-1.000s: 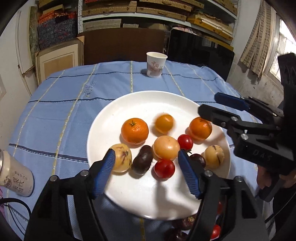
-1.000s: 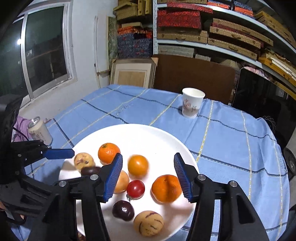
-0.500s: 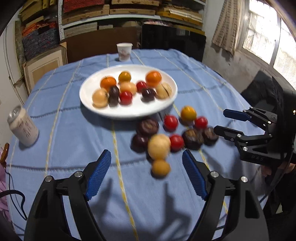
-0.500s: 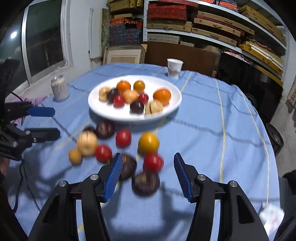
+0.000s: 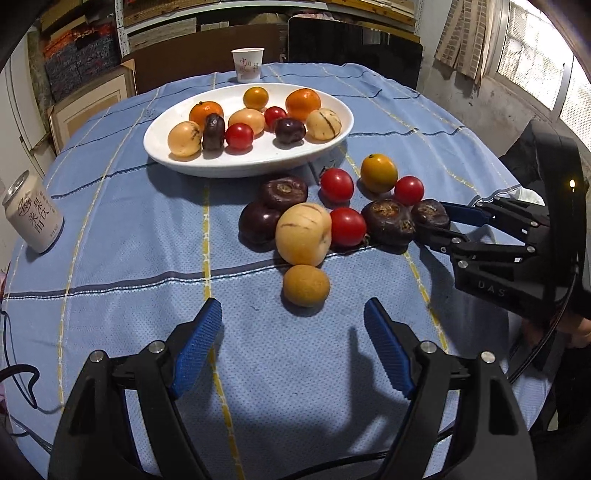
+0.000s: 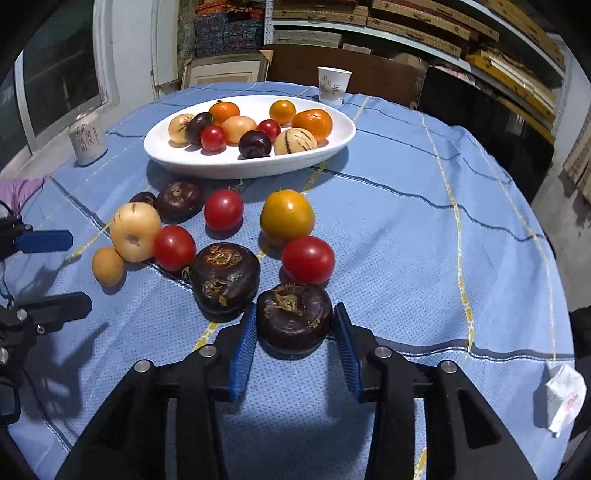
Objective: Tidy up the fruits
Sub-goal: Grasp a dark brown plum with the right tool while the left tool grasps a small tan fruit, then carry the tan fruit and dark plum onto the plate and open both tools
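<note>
A round table under a blue cloth (image 6: 406,206) with yellow and dark stripes fills the room's middle. Behind it, metal shelves (image 6: 424,26) hold stacked flat boxes — some patterned. A framed board (image 5: 88,103) leans against the wall. Windows (image 5: 535,55) let in daylight at the side.

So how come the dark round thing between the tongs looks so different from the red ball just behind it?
The dark fruit is deep purple-brown, dull and squat, with a rough dried tuft on top; the red tomato is bright, smooth and shiny. The dark fruit sits between the right tongs, whose jaws are closing on it; the tomato lies free. Both rest on the blue tablecloth, outside the white plate.
</note>
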`<act>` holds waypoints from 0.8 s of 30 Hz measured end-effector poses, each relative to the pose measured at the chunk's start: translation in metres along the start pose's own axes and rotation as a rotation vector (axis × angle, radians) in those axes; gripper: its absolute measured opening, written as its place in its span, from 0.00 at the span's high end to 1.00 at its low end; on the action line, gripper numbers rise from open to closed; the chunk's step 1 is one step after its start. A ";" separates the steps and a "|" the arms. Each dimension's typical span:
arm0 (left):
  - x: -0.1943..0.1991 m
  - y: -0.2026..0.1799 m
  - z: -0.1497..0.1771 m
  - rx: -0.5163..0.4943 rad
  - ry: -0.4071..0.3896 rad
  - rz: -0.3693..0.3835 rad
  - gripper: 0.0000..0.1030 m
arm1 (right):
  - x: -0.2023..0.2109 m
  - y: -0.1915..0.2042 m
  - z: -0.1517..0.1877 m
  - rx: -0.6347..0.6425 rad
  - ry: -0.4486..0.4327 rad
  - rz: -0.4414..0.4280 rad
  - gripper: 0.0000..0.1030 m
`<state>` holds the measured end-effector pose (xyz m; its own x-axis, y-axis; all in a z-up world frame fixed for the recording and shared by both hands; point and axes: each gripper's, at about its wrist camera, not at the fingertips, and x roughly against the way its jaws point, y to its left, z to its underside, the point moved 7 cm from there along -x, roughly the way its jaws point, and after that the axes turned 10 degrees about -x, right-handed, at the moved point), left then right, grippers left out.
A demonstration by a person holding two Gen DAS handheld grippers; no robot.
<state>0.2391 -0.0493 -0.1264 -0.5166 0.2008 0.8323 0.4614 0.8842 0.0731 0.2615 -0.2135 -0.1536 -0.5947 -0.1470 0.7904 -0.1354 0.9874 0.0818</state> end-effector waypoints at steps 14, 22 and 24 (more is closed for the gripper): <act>-0.015 -0.007 -0.008 0.033 0.004 -0.016 0.25 | 0.043 -0.018 -0.006 -0.116 -0.205 -0.101 0.61; -0.021 -0.008 -0.006 0.019 0.014 -0.020 0.61 | 0.042 -0.021 -0.006 -0.124 -0.200 -0.104 0.61; -0.020 -0.010 -0.006 -0.003 0.001 -0.040 0.72 | 0.042 -0.021 -0.006 -0.127 -0.200 -0.105 0.61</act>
<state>0.2489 -0.0648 -0.1402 -0.5337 0.1651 0.8294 0.4425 0.8903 0.1075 0.2442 -0.2399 -0.1187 -0.7294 -0.2455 0.6385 -0.1120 0.9637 0.2425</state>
